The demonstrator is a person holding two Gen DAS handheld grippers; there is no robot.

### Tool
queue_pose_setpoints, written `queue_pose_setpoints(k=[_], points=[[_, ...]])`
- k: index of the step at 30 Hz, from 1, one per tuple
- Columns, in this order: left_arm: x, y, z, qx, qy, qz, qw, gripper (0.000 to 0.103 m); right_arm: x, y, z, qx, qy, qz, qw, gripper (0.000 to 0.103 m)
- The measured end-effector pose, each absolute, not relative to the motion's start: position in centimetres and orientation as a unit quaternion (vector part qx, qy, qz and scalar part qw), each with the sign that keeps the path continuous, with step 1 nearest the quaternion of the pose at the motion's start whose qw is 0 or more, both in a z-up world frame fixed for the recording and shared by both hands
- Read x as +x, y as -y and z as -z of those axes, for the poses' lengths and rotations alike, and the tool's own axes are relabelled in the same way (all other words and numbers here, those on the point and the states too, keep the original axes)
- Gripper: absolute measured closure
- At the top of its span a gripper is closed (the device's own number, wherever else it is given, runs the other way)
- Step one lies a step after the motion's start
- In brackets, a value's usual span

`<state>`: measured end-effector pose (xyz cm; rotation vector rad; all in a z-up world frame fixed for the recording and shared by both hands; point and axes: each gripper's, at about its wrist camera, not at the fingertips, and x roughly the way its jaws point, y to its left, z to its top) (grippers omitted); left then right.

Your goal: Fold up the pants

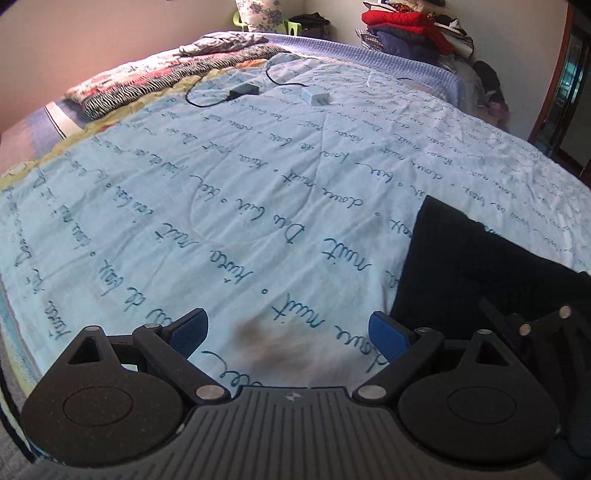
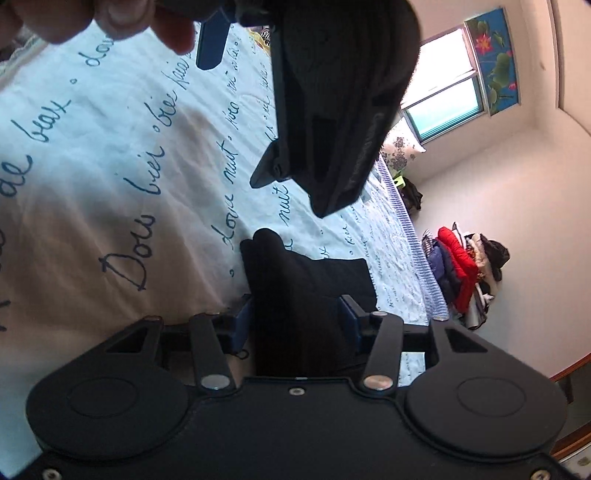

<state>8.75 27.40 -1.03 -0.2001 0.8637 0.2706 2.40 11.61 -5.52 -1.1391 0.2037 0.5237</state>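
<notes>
The black pants [image 1: 476,258] lie bunched on the light blue quilt [image 1: 258,184] at the lower right of the left wrist view. My left gripper [image 1: 288,330] hovers over bare quilt just left of them, open, with nothing between its blue pads [image 1: 388,332]. In the right wrist view a thick fold of the pants [image 2: 295,295] fills the gap of my right gripper [image 2: 295,319], and both blue pads [image 2: 349,317] press on the cloth. Above it hangs the black housing [image 2: 332,92] of the left tool, with a person's fingers [image 2: 110,18] at the top left.
A dark adapter [image 1: 242,90] with a black cable and a white charger [image 1: 317,96] lie at the far side of the bed. A folded zebra-print blanket [image 1: 147,85] sits at the far left. Piled clothes [image 1: 406,26] stand beyond the bed, near a window [image 2: 443,85].
</notes>
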Motion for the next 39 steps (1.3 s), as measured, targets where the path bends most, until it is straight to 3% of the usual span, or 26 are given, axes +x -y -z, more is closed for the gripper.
queue_pose_setpoints(k=[2, 3, 4, 7, 15, 22, 25, 27, 29, 30, 32, 36, 39], points=[[9.3, -27.7, 1.3, -0.132, -0.425, -0.1, 0.89, 0.007, 2.3, -11.8, 5.9, -0.54, -0.091, -0.244, 0.8, 0.059], [9.7, -27.8, 1.7, -0.152, -0.432, -0.087, 0.885, 0.007, 2.3, -11.9, 6.0, -0.542, -0.091, -0.25, 0.797, 0.075], [10.0, -28.0, 2.0, -0.172, -0.439, -0.075, 0.879, 0.008, 2.2, -11.8, 6.1, -0.541, -0.094, -0.256, 0.796, 0.083], [10.8, -28.9, 3.4, -0.252, -0.448, -0.04, 0.857, 0.008, 2.0, -10.9, 5.4, -0.512, -0.098, -0.267, 0.81, 0.087], [14.3, -30.0, 5.4, -0.403, -0.437, 0.042, 0.803, 0.003, 4.9, -6.5, -0.2, -0.299, -0.173, -0.337, 0.876, 0.089], [18.5, -27.7, 7.0, -0.443, -0.447, 0.092, 0.772, 0.007, 5.5, -5.3, -0.9, -0.222, -0.194, -0.342, 0.892, 0.09], [19.4, -27.2, 6.9, -0.434, -0.444, 0.081, 0.78, 0.02, 5.5, -5.6, -0.7, -0.221, -0.196, -0.342, 0.892, 0.09], [19.9, -26.7, 6.5, -0.408, -0.451, 0.069, 0.791, 0.047, 5.8, -5.9, -0.3, -0.228, -0.2, -0.339, 0.891, 0.089], [20.1, -26.0, 6.1, -0.368, -0.461, 0.053, 0.806, 0.057, 5.6, -5.5, -0.6, -0.238, -0.207, -0.345, 0.884, 0.077], [20.1, -25.6, 5.9, -0.35, -0.461, 0.049, 0.814, 0.07, 5.3, -5.2, -0.9, -0.239, -0.206, -0.349, 0.882, 0.071], [19.7, -25.4, 5.4, -0.331, -0.452, 0.051, 0.827, 0.08, 4.9, -4.0, -1.8, -0.221, -0.209, -0.364, 0.881, 0.071], [18.6, -24.1, 4.1, -0.281, -0.428, 0.05, 0.857, 0.086, 6.9, 0.1, -3.1, -0.104, -0.228, -0.363, 0.898, 0.071], [18.0, -22.3, 3.2, -0.225, -0.414, 0.037, 0.881, 0.086, 9.9, 1.1, -1.7, -0.081, -0.258, -0.32, 0.908, 0.071]])
